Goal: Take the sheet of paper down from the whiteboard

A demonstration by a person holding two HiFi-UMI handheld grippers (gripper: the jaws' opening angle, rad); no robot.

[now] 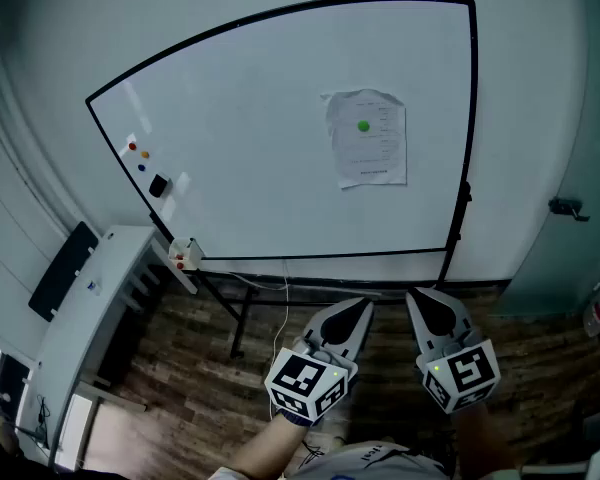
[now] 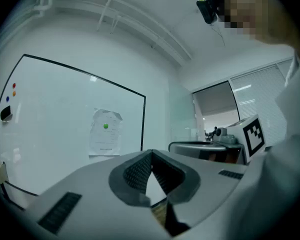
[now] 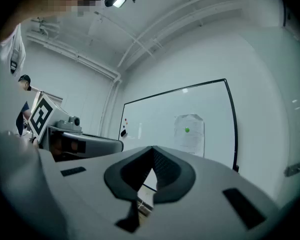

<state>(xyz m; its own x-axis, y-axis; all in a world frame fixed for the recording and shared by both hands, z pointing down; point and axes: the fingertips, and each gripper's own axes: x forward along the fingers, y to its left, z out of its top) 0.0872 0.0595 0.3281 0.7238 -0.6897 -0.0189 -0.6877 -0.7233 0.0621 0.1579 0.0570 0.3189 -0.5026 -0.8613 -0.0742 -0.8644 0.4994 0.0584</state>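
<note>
A white sheet of paper [image 1: 367,138] hangs on the right part of the whiteboard [image 1: 250,148], pinned by a green magnet [image 1: 363,125]. The sheet also shows in the left gripper view as paper [image 2: 105,132] and in the right gripper view as paper [image 3: 189,133]. Both grippers hover low and well short of the board. My left gripper [image 1: 365,305] is shut and empty, jaw tips meeting [image 2: 151,152]. My right gripper [image 1: 414,296] is also shut with nothing in it, tips touching [image 3: 152,148].
Small red, orange and blue magnets [image 1: 137,154] and a black eraser [image 1: 158,184] sit at the board's left. A white desk [image 1: 100,298] stands at the left on a wooden floor [image 1: 240,378]. The board's stand legs [image 1: 242,313] reach down to it.
</note>
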